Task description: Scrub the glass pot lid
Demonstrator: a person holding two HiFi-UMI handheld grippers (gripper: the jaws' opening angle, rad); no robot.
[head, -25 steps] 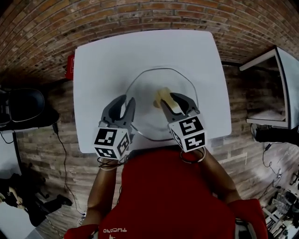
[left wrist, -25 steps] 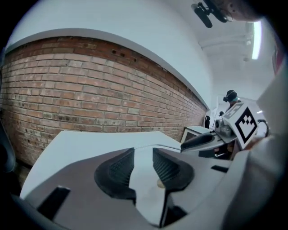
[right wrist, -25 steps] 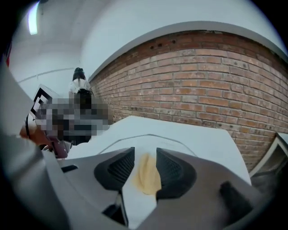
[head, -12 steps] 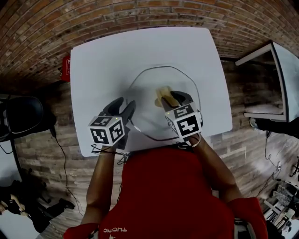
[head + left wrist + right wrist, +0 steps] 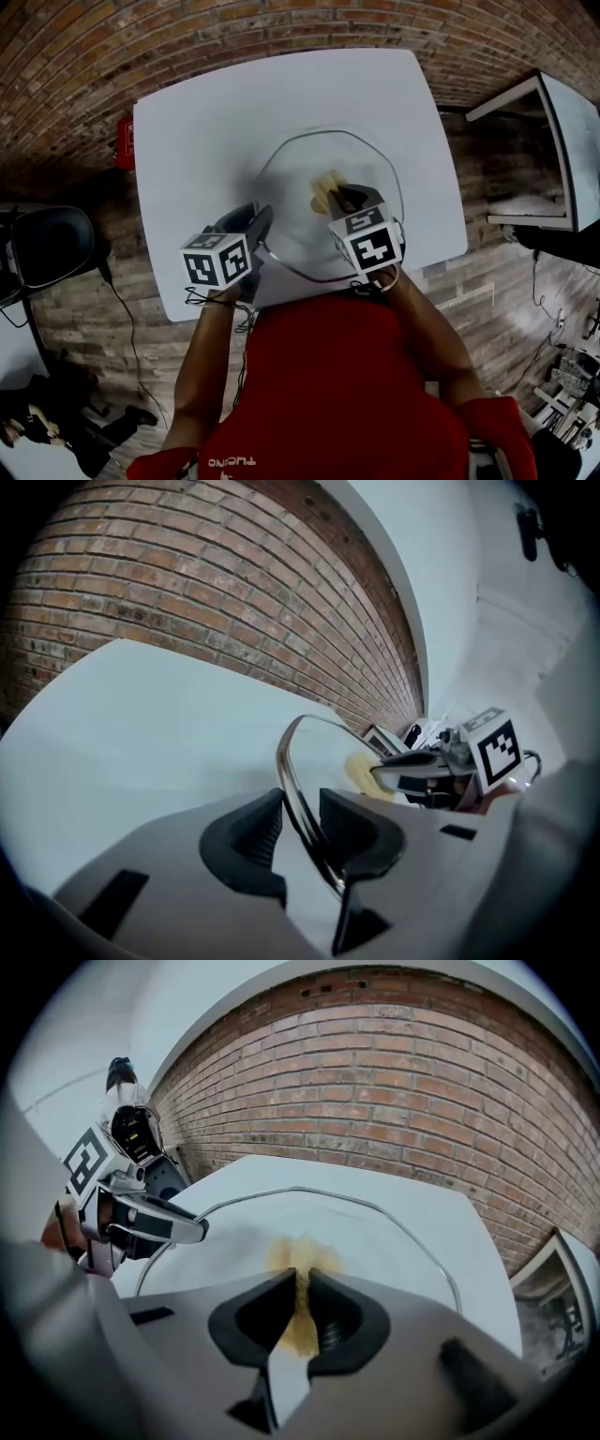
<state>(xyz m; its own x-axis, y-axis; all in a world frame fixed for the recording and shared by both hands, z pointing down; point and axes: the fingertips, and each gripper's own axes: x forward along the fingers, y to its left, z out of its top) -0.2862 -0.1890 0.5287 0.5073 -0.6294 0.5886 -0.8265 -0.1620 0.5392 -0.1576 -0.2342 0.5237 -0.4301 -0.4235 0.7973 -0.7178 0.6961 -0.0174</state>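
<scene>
The glass pot lid [image 5: 339,159] with a metal rim lies on the white table [image 5: 234,103]. A yellow sponge [image 5: 323,189] rests on the glass near its middle. My right gripper [image 5: 345,200] is over the lid, and its jaws are closing. In the right gripper view the pads pinch the sponge [image 5: 302,1258] thin inside the right gripper [image 5: 302,1290]. My left gripper [image 5: 255,222] is at the lid's near left edge. Its jaws are closing with the rim [image 5: 287,752] between them in the left gripper [image 5: 298,810]; a small gap still shows beside the rim.
A red object [image 5: 125,141] hangs at the table's left edge. A black chair [image 5: 47,246] stands on the floor to the left, and a white cabinet [image 5: 553,141] to the right. A brick wall lies beyond the table.
Both pairs of jaws have narrowed: the right on the sponge, the left round the lid's rim. Both grippers sit slightly nearer the table's front edge.
</scene>
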